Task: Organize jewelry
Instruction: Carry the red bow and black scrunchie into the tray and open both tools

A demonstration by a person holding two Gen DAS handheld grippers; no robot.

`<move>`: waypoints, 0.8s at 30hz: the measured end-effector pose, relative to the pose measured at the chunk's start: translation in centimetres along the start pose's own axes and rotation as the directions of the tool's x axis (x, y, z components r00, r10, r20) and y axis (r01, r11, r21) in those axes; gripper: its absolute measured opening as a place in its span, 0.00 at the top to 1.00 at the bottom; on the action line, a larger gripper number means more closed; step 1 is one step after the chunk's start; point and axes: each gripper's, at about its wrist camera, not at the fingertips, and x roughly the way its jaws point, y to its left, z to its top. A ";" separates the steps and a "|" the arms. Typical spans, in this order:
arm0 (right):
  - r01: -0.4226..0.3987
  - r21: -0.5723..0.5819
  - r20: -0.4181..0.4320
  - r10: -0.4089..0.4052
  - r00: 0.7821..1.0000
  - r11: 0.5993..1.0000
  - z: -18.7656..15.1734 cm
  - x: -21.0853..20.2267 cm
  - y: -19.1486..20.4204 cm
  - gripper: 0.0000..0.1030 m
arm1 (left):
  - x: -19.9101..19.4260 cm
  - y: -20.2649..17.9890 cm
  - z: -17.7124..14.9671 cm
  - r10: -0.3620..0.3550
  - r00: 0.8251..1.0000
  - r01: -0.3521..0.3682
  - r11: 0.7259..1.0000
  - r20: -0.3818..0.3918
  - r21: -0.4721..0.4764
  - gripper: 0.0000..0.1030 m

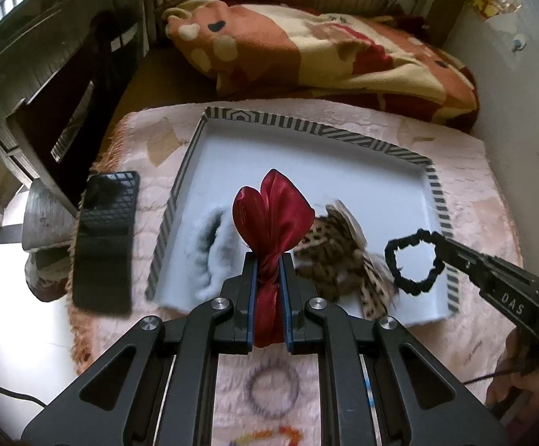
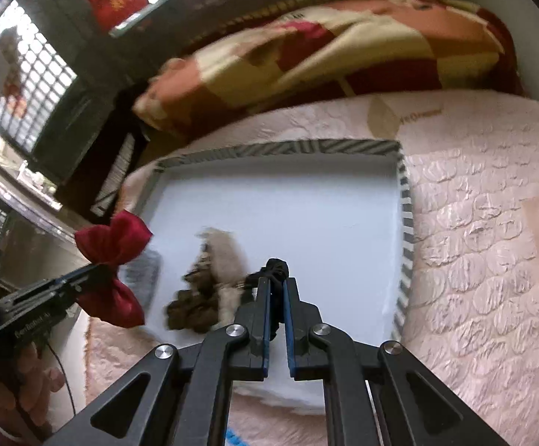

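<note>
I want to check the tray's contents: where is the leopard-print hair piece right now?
The leopard-print hair piece lies inside the white tray near its front edge, in the left wrist view just right of the red satin bow and left of the black scrunchie.

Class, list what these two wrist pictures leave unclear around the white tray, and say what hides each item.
- Left wrist view: ring-shaped item on the pink mat, motion-blurred and framed by the left hand-held gripper; its material is unreadable.
- Right wrist view: leopard-print fabric piece in the white striped-rim tray, smeared by blur.
- Right wrist view: thin black scrunchie, mostly hidden between the right hand-held gripper's fingers.
</note>
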 end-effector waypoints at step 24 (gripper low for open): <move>0.069 -0.058 -0.044 -0.072 0.996 0.996 -0.1 0.8 -1.3 0.64 | 7.6 0.6 4.1 0.070 0.993 -0.077 0.995 -0.097 -0.065 0.61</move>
